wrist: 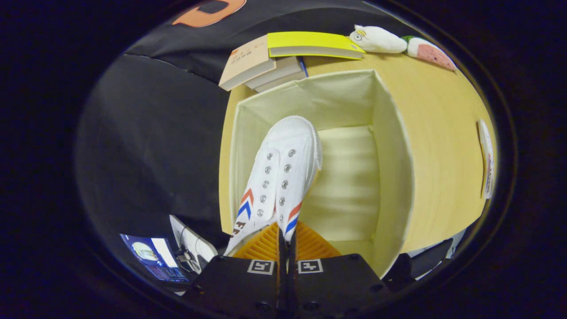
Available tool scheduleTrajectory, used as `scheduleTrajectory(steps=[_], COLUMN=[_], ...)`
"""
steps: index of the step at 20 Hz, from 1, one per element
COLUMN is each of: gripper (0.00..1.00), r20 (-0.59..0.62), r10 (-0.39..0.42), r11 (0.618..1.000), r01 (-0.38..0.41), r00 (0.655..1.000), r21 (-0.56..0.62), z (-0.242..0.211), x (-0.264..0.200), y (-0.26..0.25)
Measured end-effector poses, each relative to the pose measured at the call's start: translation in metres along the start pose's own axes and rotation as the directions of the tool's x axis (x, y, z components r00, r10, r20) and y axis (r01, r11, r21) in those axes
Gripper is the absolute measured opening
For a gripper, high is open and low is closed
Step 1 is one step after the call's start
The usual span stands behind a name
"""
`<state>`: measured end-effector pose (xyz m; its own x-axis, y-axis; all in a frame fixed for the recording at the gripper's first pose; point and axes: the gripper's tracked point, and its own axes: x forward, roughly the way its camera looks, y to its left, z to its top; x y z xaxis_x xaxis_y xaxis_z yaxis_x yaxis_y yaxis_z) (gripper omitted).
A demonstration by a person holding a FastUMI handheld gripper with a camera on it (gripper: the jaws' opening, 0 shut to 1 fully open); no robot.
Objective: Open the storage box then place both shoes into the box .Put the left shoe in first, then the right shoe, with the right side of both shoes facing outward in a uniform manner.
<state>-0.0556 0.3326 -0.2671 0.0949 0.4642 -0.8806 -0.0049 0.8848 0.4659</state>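
Directly ahead of jaws, white shoe (283,173) clamped at heel, toe pointing into open storage box (390,133)

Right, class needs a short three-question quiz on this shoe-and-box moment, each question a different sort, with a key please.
1. True or false: the gripper is shut on the white shoe.
2. Where is the shoe's toe? A) over the open storage box, pointing away from the fingers B) on the books C) on the table beside the box
3. Fill in: beyond the box, a yellow book lies on a stack of ____.

Key: 1 true; 2 A; 3 books
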Motion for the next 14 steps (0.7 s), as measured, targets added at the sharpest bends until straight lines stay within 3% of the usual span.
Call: scheduleTrajectory(steps=[2, 4, 9, 12, 14], gripper=[0.06, 0.19, 0.77, 0.9, 0.92], r20=[-0.003, -0.004, 0.028, 0.098, 0.155], r10=[-0.003, 0.028, 0.081, 0.088, 0.088], r11=[1.0, 1.0, 0.996, 0.993, 0.989], r01=[0.003, -0.028, -0.08, -0.079, -0.068], r00=[1.0, 1.0, 0.996, 0.991, 0.984], r21=[0.004, 0.001, -0.036, -0.093, -0.132], z=[0.002, 0.002, -0.001, -0.001, -0.001], x=[0.007, 0.011, -0.009, -0.036, -0.058], y=[0.002, 0.011, 0.024, 0.022, 0.015])
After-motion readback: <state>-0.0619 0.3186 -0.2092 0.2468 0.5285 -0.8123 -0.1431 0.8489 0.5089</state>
